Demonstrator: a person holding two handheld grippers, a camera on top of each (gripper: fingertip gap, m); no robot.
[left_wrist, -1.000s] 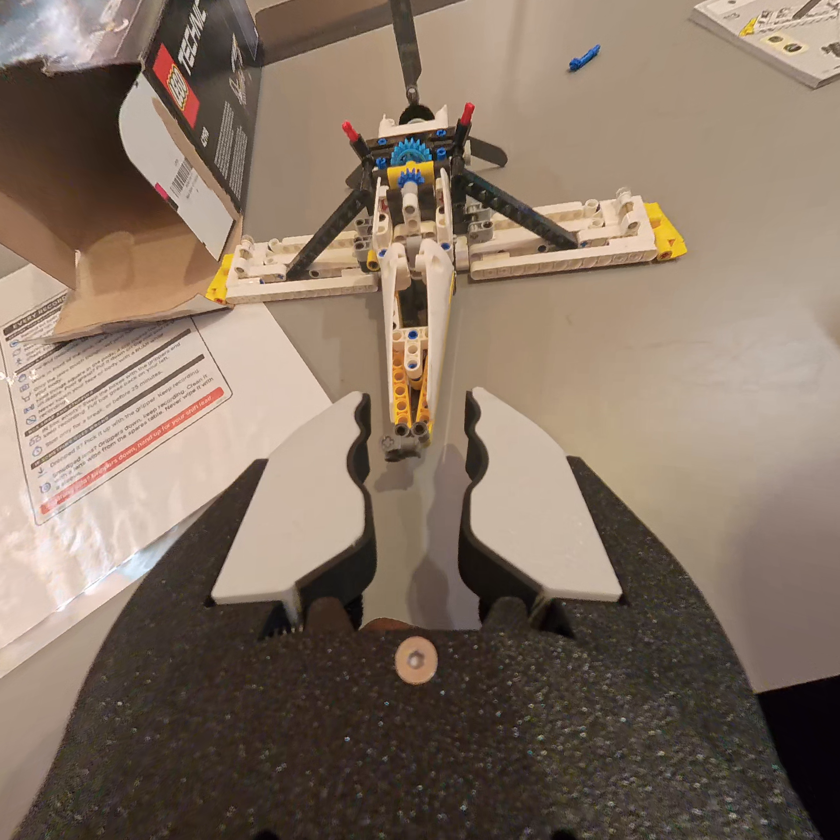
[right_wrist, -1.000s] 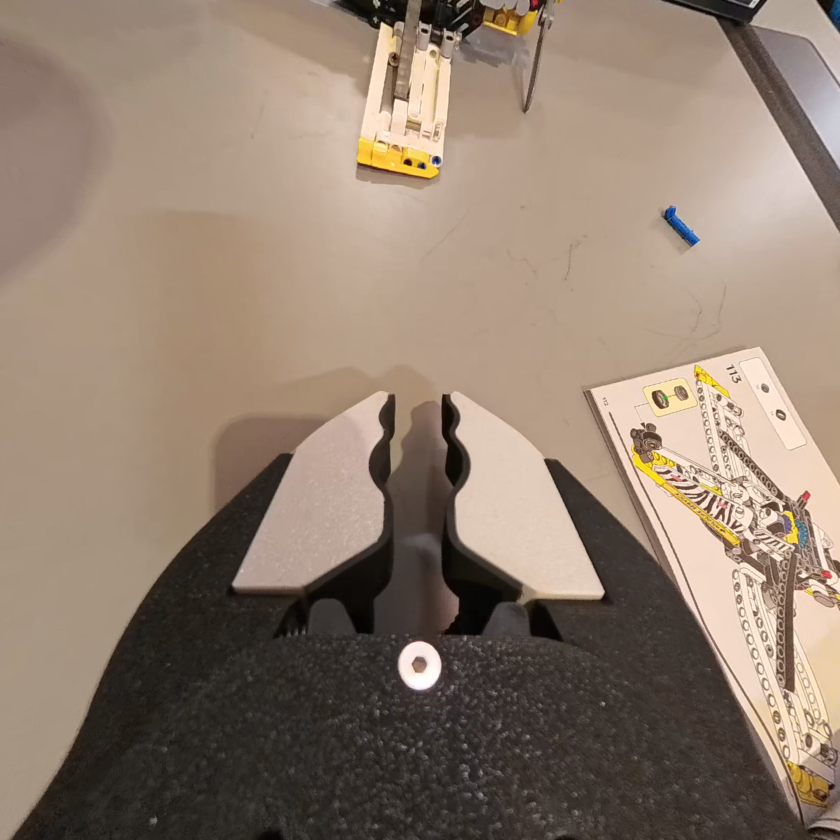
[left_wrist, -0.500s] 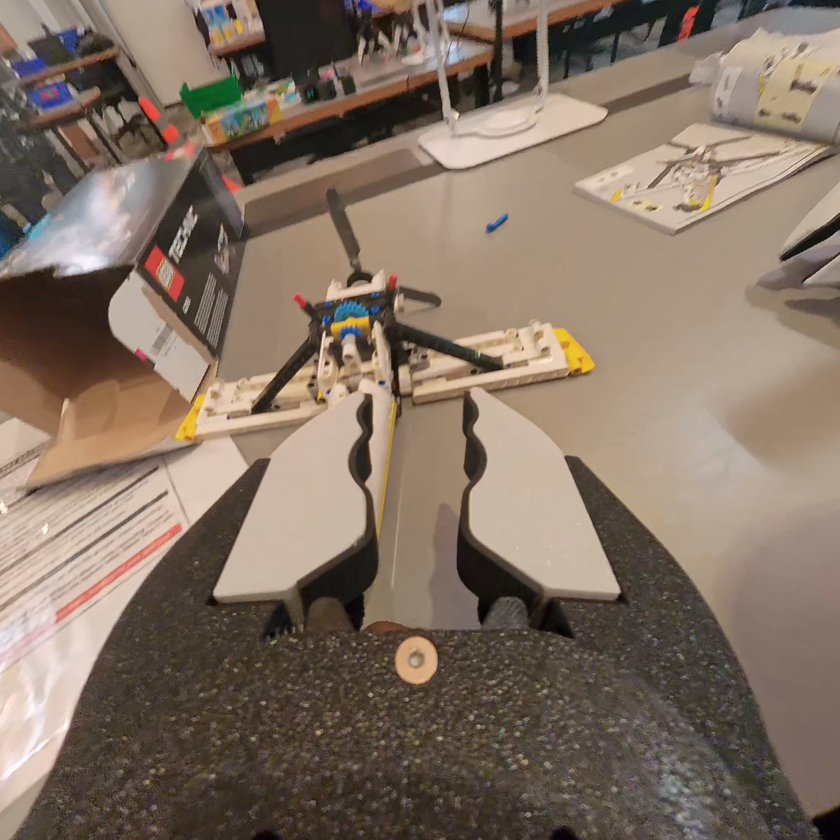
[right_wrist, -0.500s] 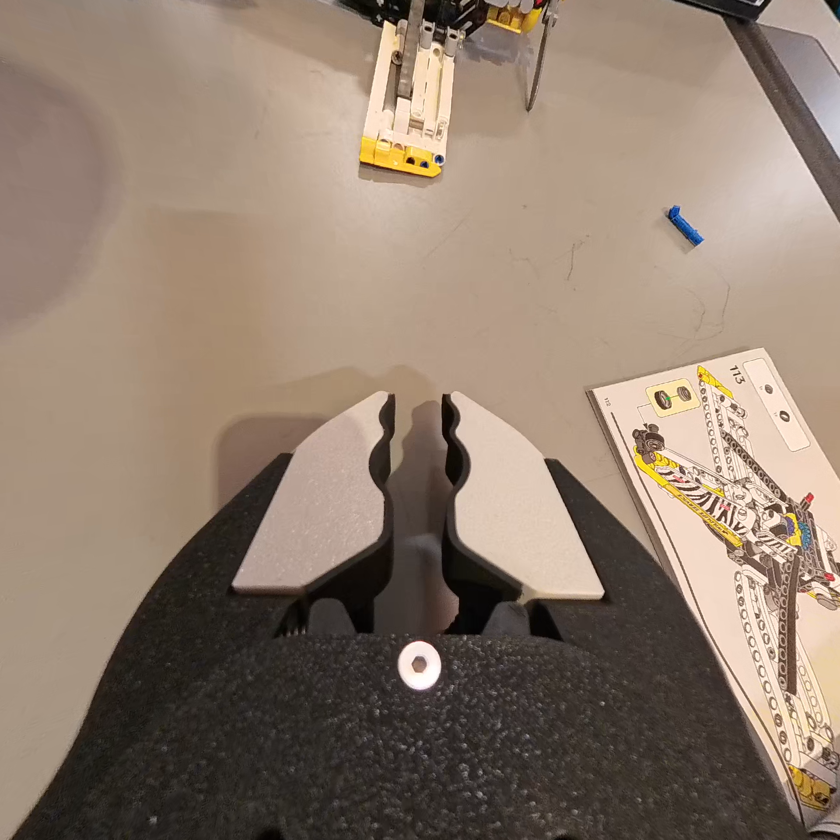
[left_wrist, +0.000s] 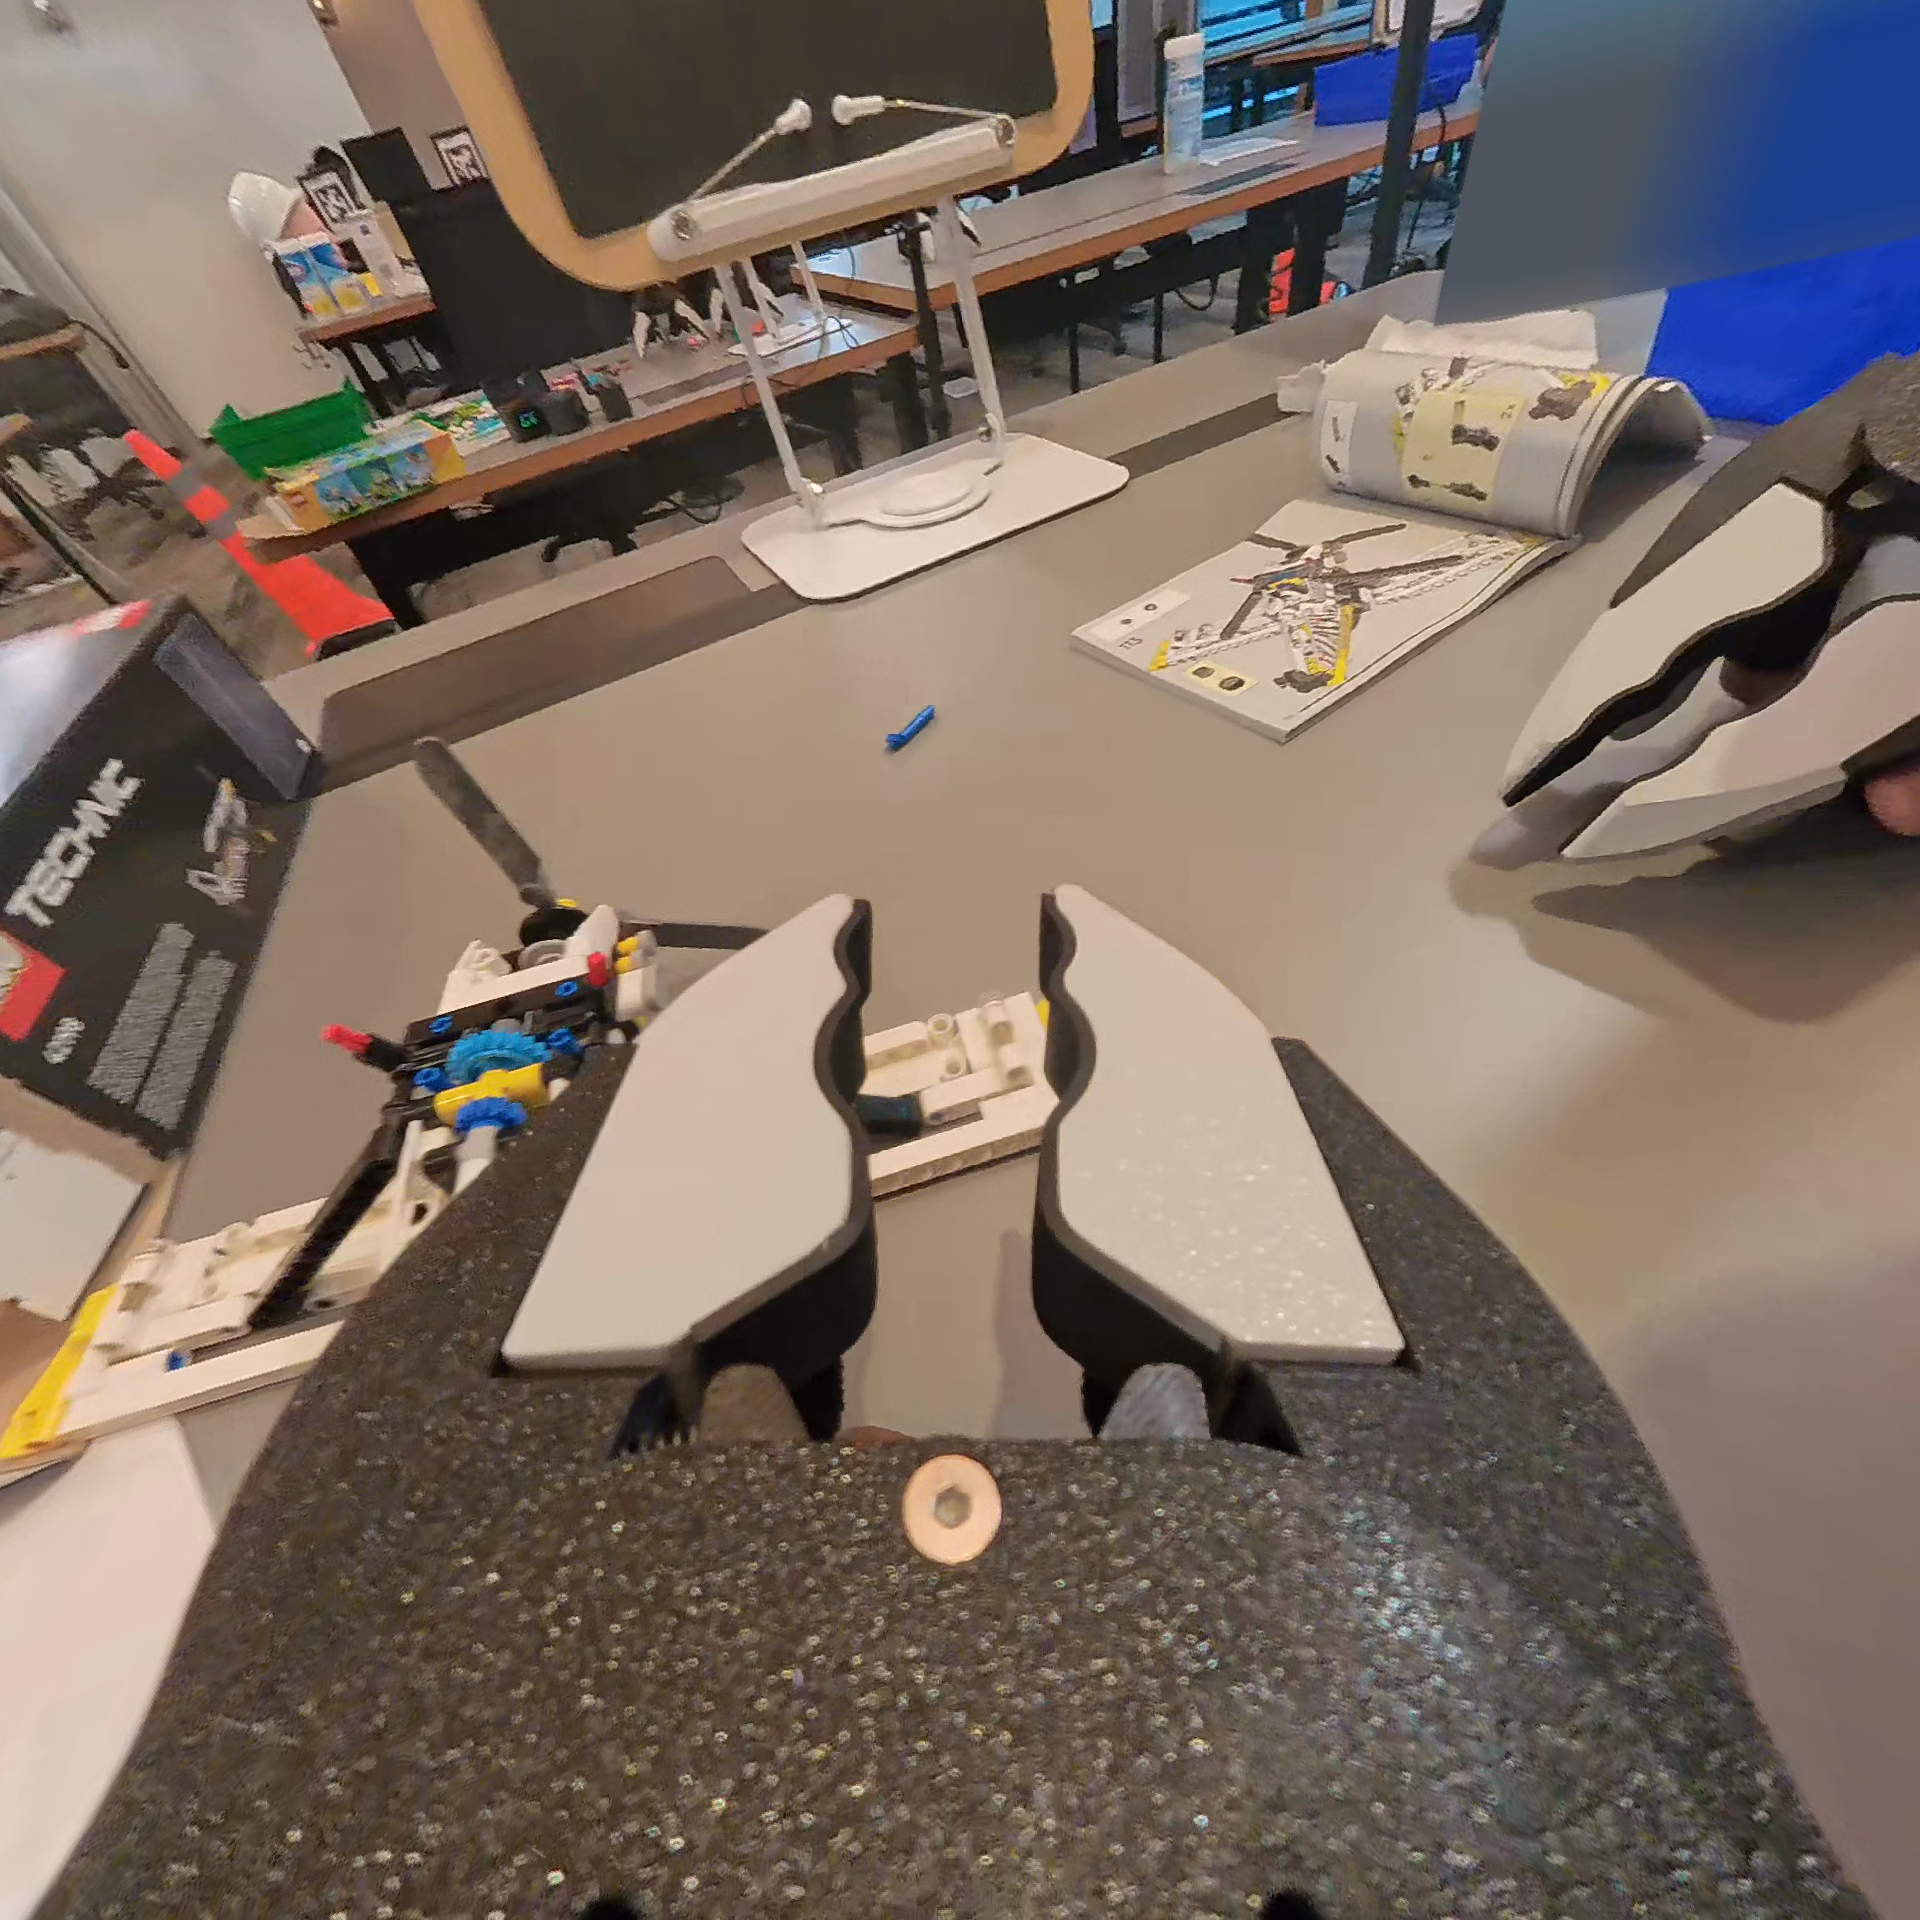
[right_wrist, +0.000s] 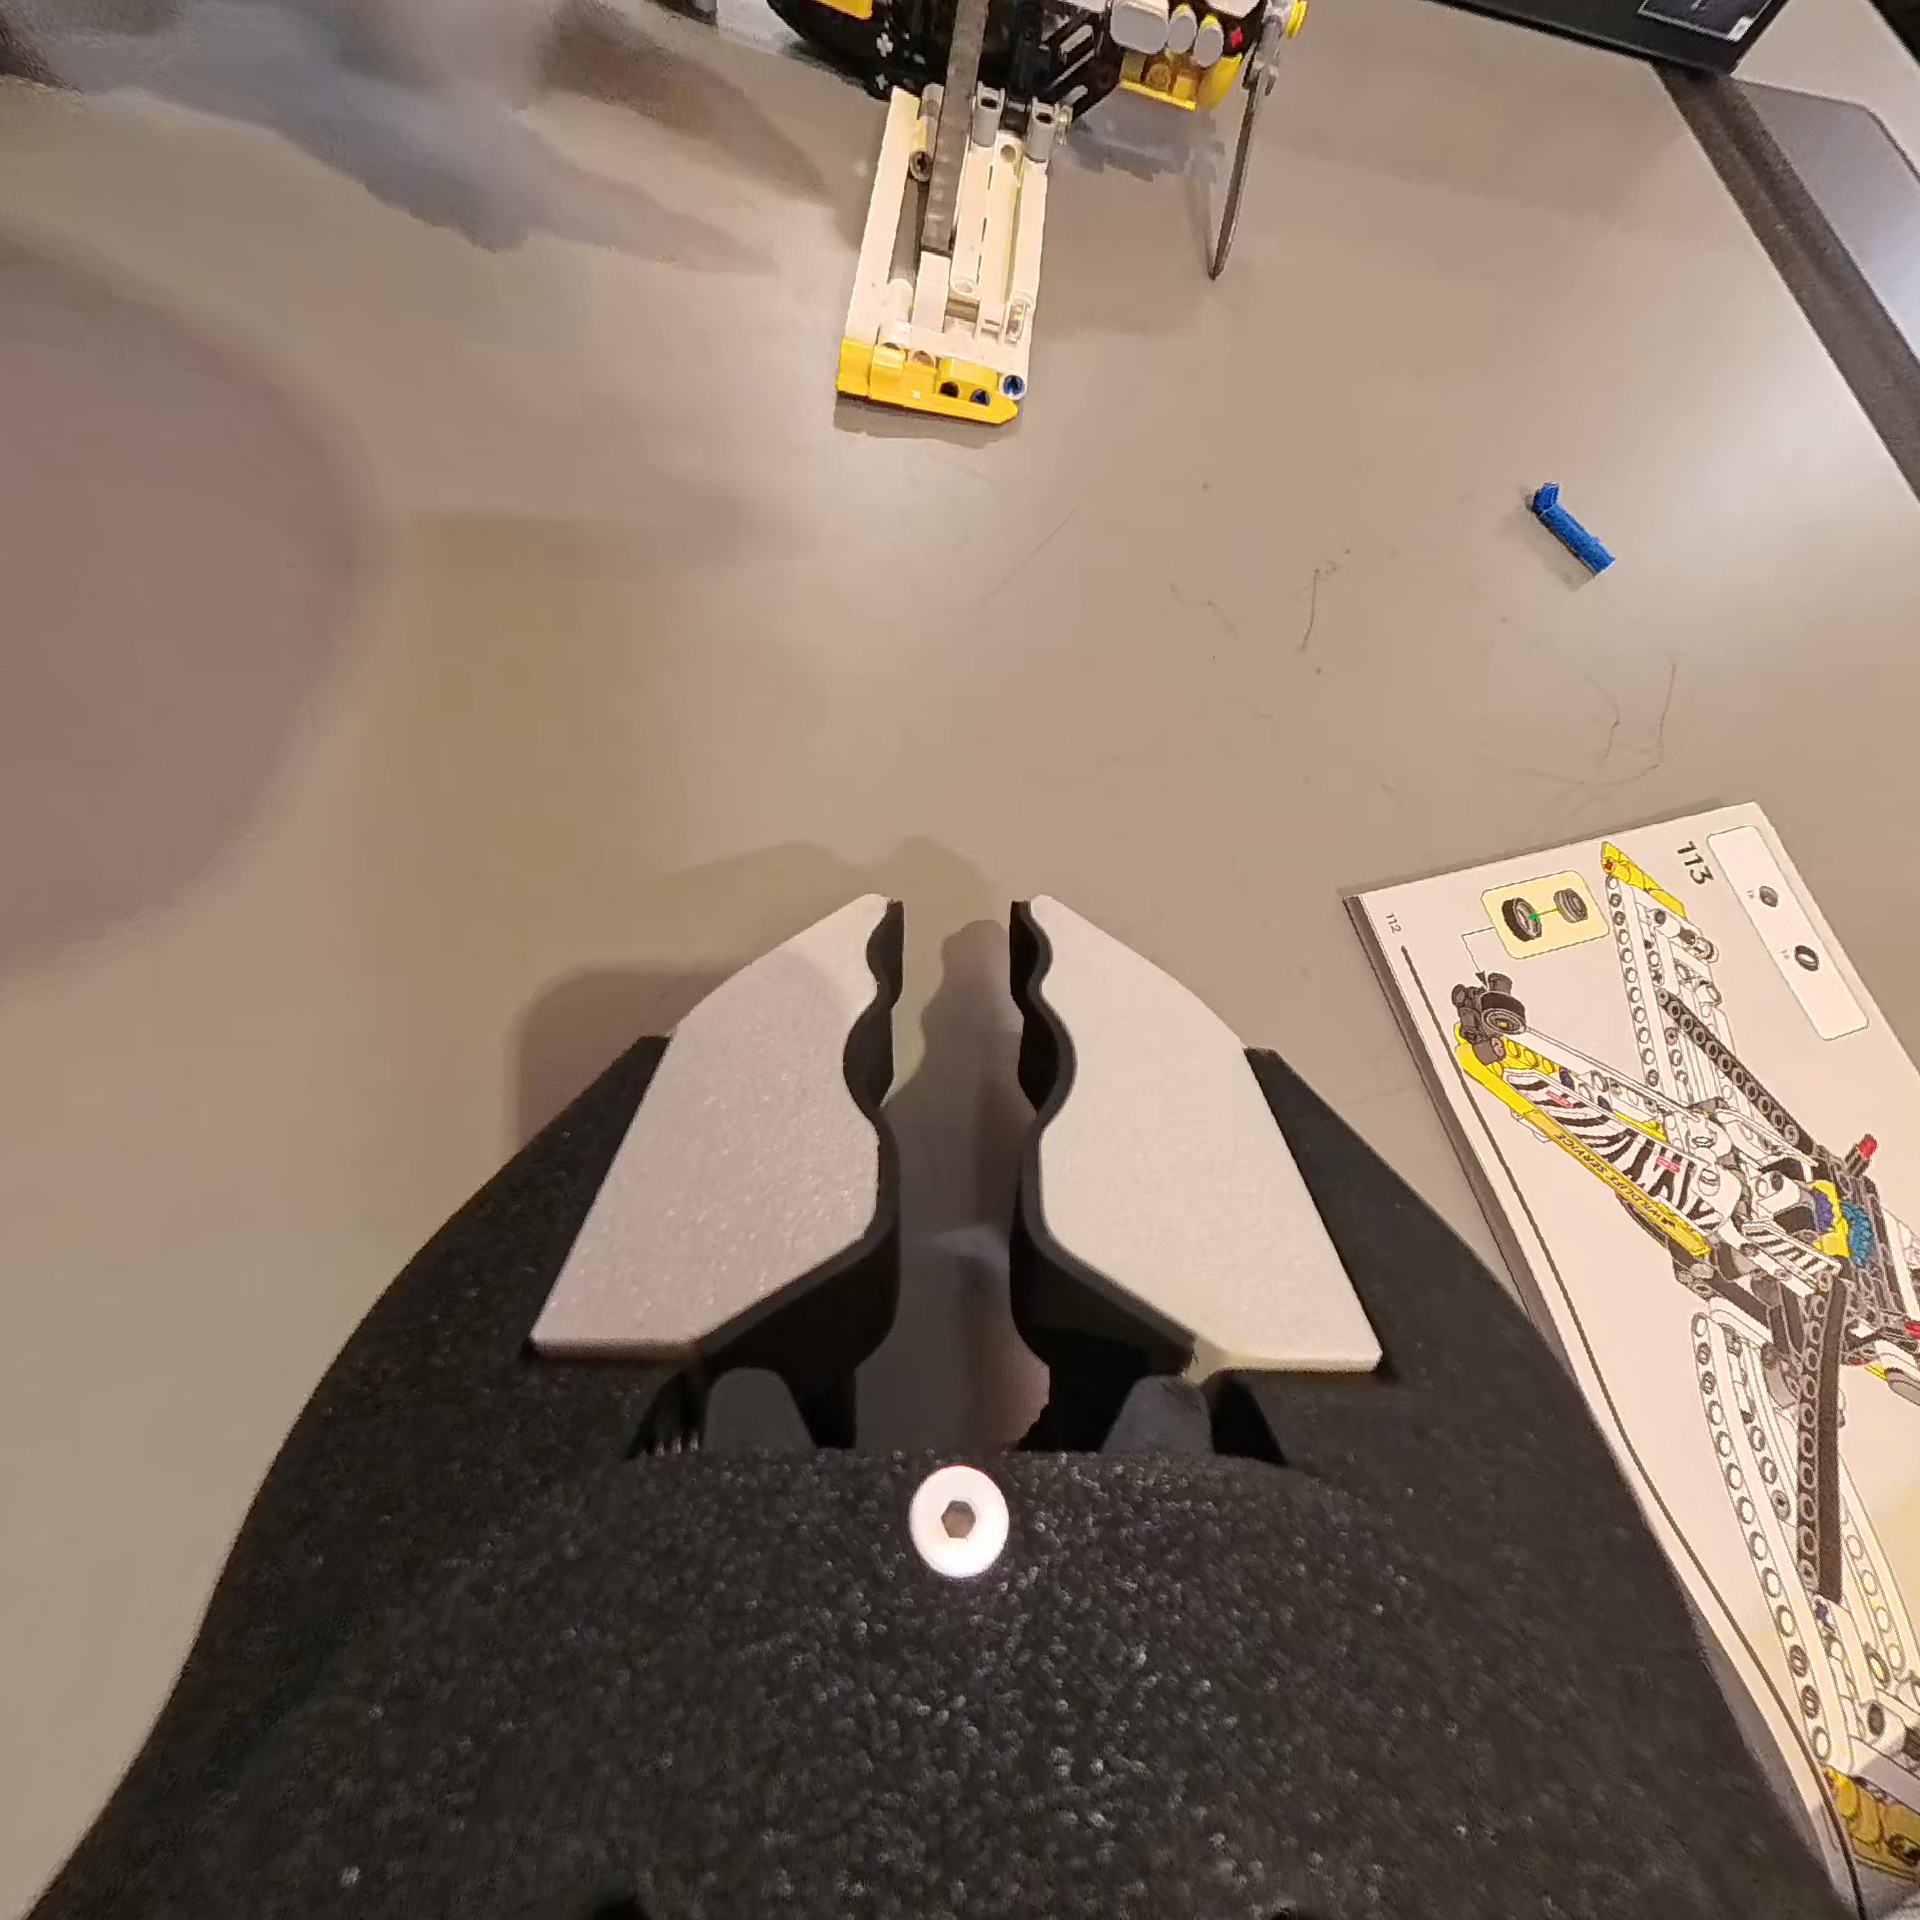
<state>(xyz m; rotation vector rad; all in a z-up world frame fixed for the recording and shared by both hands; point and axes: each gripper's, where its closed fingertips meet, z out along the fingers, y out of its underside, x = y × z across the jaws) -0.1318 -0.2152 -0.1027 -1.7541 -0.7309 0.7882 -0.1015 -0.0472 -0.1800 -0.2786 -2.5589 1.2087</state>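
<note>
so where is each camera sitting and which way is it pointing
Left wrist view: on the left hand-held gripper, looking low across the grey table over the brick aircraft model toward the room; its open fingers and the right hand-held gripper show.
Right wrist view: on the right hand-held gripper, looking steeply down at bare table; its own parted fingers show, nothing between them.
Shared: model, blue pin, instruction booklet.

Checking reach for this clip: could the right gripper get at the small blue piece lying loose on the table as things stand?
Probably yes. The right gripper has its jaws apart and bare, and only bare table lies between it and the blue piece, ahead to its right, clear of the booklet.
</note>
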